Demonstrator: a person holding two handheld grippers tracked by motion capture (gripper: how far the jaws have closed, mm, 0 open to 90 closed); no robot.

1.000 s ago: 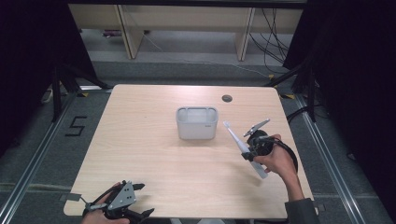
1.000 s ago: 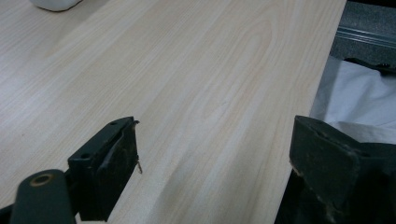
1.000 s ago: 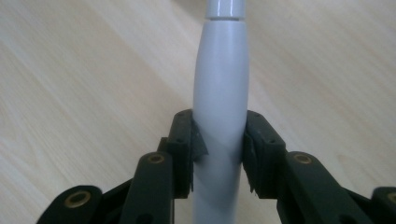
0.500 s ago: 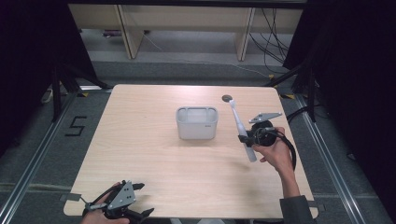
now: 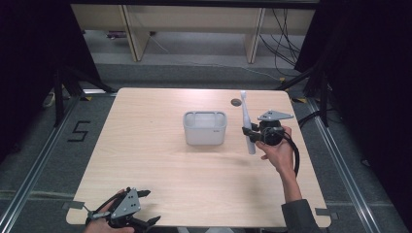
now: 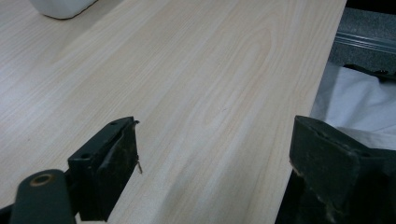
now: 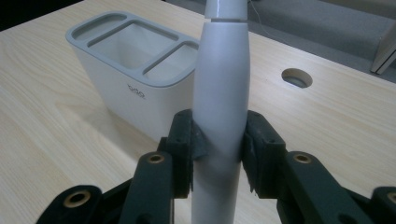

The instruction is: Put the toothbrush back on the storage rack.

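The pale wooden table [image 5: 160,174] carries a white three-compartment holder [image 5: 205,128] near its middle; the right gripper [image 5: 248,134], just to the holder's right, clamps a white electric toothbrush [image 5: 247,123] upright above the tabletop. The left gripper [image 5: 145,208] sits at the near edge, jaws spread wide on nothing.

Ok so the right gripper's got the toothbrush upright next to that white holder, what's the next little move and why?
Probably carry it sideways, over the holder. The right gripper is clamped on the electric toothbrush, which stands nearly upright but beside the holder, not above its open compartments. Once it is over a slot, lowering it in looks straightforward. The left gripper sits open at the table's near edge.
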